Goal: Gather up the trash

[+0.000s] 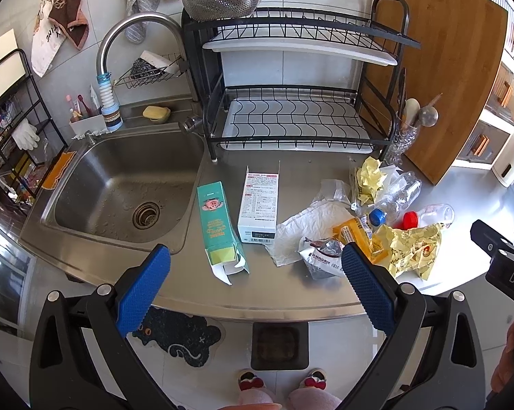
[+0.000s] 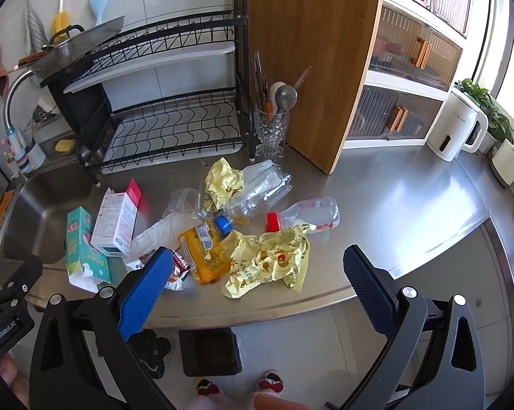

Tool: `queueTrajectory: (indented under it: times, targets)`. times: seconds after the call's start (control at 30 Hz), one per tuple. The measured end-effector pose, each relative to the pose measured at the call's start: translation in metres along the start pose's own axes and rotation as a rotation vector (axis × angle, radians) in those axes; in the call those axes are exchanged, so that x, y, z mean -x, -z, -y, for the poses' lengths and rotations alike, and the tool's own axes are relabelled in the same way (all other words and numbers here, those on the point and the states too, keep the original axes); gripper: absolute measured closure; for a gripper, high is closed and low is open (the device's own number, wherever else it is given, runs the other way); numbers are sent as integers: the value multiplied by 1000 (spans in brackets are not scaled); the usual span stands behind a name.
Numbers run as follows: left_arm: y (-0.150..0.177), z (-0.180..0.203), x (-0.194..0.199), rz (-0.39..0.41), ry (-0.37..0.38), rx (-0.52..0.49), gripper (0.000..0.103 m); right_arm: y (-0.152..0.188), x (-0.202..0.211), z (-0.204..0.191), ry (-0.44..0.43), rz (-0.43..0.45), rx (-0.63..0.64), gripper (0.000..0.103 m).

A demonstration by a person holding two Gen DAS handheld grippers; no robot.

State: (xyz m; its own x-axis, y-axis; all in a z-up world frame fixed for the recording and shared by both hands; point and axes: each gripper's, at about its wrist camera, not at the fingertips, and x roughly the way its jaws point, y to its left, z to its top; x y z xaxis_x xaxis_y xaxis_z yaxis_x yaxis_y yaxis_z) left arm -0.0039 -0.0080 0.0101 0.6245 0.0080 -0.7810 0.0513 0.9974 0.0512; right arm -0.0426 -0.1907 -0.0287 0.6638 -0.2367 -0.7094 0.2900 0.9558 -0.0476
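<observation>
Trash lies on the steel counter [image 1: 291, 294]: a green carton [image 1: 219, 229], a white box [image 1: 258, 208], a white paper sheet [image 1: 305, 229], a foil wrapper [image 1: 320, 256], an orange packet [image 1: 357, 234], yellow wrappers [image 1: 410, 249], a clear bottle with blue cap [image 1: 393, 198] and a red-capped bottle [image 1: 428, 217]. My left gripper [image 1: 255, 266] is open and empty above the counter's front edge. My right gripper [image 2: 257, 266] is open and empty over the yellow wrapper [image 2: 270, 259]. The right wrist view also shows the orange packet [image 2: 204, 253], green carton [image 2: 82, 242] and red-capped bottle [image 2: 305, 215].
A black bin [image 1: 279, 345] stands on the floor below the counter edge, also in the right wrist view [image 2: 211, 352]. The sink [image 1: 120, 194] is at the left, a dish rack [image 1: 291, 102] behind, a wooden board [image 2: 311, 61] and kettle [image 2: 457, 126] to the right.
</observation>
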Motion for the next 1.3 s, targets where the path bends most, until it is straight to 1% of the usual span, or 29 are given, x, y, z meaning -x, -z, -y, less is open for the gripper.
queueTrajectory:
  times: [0.8,0.83,1.3]
  targets:
    - [-3,-6,7,8,3,6,8,-2,6,2,11,7,1,3]
    - [-3,-2,7,10,0,6,8,-2,6,2,11,7,2,3]
    - [-4,-4,8,9,0,8,8,-2,6,0,14,9,5,3]
